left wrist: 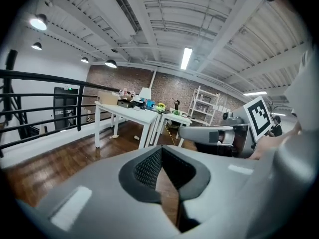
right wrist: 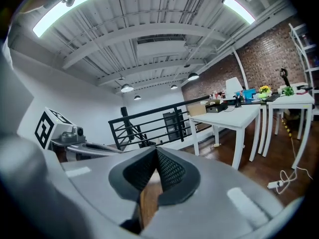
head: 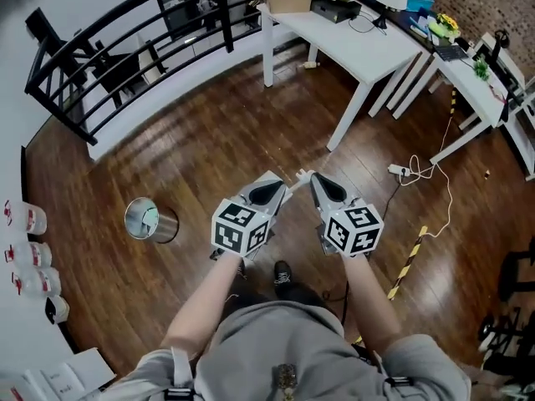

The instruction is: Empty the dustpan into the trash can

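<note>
**Both jaws pressed together, trash can off to my left**

I am holding my left hand-held gripper (head: 282, 187) and my right hand-held gripper (head: 318, 182) out in front of me, side by side and near each other, their tips angling toward one another above the wooden floor (head: 209, 140). Both are pointing forward and slightly down.

The left one's pads (left wrist: 147, 168) are meeting at the tip, with nothing between them. The right one's pads (right wrist: 172, 171) are pressing together in the same way, pinching nothing.

The trash can (head: 167, 225), a round metal one with an open top, is standing upright on the floor to the left of my left hand-held gripper, apart from it.

White benches (head: 351, 40) carrying clutter are standing ahead and to my right. A black railing (head: 125, 32) is curving along the far left. A power strip (head: 397, 170) with its cable is lying on the floor right of my right hand-held gripper.
</note>
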### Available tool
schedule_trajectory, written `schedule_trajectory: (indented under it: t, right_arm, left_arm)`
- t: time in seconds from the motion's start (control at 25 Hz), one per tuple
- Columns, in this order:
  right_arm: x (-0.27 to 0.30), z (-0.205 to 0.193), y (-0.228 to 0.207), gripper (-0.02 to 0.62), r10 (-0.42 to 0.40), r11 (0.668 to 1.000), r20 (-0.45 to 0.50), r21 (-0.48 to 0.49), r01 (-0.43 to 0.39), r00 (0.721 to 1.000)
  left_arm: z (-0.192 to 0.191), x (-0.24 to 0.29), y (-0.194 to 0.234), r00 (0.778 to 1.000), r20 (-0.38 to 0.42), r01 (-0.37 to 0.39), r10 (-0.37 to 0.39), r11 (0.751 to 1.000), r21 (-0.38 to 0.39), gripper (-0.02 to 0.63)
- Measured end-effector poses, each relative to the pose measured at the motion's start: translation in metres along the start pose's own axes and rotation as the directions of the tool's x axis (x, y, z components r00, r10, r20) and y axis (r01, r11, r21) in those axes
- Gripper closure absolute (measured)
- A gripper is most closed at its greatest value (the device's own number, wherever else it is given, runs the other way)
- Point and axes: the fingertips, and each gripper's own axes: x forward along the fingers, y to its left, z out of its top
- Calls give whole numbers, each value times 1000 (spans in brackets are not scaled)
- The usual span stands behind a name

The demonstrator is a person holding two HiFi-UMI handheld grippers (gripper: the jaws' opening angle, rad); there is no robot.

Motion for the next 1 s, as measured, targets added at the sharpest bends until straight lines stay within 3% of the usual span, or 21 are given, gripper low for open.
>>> schedule_trajectory:
  t: [0.24, 0.44, 0.6, 0.72, 1.0]
  right_arm:
    - [24, -40, -6, 595, -125, 989, -71, 74, 130, 990]
    - [43, -80, -28, 594, -243, 959, -125, 122, 258, 962]
    - [56, -129, -49, 510, -300, 918, -216, 200, 343, 929]
    - [67, -158, -67, 413, -345, 875, -255, 260, 407, 903]
    - [101, -165, -104, 293, -450, 817, -223, 289, 500, 865]
  left_arm:
    - [-21, 23, 29, 991, -81, 109, -107, 994, 27, 601]
    - [-39, 42, 49, 981, -139, 140, -135, 990, 32, 601]
    - [-54, 49, 54, 973, -176, 156, -149, 988, 24, 601]
    - [-62, 48, 56, 970, -193, 151, -147, 988, 9, 601]
    - [-75, 33, 68, 977, -195, 81, -88, 996, -42, 601]
